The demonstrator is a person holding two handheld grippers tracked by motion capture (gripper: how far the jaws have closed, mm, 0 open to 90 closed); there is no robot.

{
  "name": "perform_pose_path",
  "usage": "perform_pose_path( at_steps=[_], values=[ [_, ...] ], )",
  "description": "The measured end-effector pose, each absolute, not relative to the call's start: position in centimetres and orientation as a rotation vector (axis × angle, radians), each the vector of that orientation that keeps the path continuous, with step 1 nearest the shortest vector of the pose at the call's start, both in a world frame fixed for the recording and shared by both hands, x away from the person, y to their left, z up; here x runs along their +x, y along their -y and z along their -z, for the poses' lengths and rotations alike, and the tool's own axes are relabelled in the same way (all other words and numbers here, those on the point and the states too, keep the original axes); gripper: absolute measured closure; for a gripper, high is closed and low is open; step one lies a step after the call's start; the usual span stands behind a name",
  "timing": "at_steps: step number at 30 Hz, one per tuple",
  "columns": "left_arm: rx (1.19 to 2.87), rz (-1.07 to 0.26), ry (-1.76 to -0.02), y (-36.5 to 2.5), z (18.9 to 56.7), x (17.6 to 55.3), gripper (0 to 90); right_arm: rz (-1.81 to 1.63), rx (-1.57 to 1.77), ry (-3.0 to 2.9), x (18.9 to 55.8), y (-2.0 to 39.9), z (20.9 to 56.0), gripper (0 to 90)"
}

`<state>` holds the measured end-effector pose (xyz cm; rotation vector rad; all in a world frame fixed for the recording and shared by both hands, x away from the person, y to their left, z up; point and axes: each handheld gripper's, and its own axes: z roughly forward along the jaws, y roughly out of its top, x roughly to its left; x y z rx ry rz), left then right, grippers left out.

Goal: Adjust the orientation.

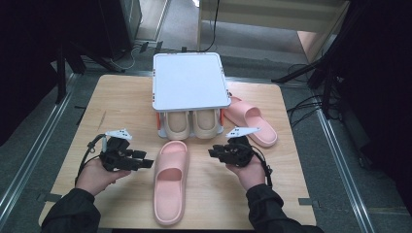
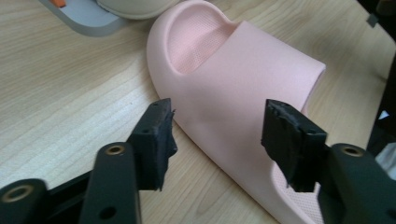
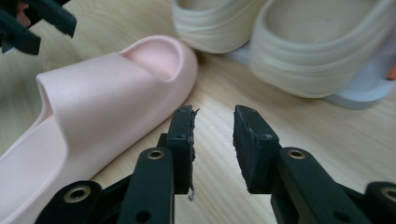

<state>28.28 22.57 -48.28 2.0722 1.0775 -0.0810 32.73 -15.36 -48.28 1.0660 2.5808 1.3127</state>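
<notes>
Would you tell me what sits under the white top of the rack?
Under the rack's white top, two beige slippers sit side by side, ends poking out. Their far parts are covered by the top.

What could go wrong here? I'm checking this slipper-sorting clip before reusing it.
1. The left gripper is open around the pink slipper without pressing it; lifting now would probably leave it behind.
2. That slipper's toe lies close to the beige slippers under the rack, so pushing it forward may knock them.
3. The other pink slipper lies beside the rack, just beyond the open right gripper, which might bump it.
</notes>
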Motion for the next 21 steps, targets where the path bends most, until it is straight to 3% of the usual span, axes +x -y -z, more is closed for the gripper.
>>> perform_pose_path(
  at_steps=[21],
  values=[
    [2.059, 0.037, -1.082, -23.3, 47.9, 28.3, 39.7, -1.288, 1.277, -2.350, 38.7, 25.0, 47.7, 63.7]
  ],
)
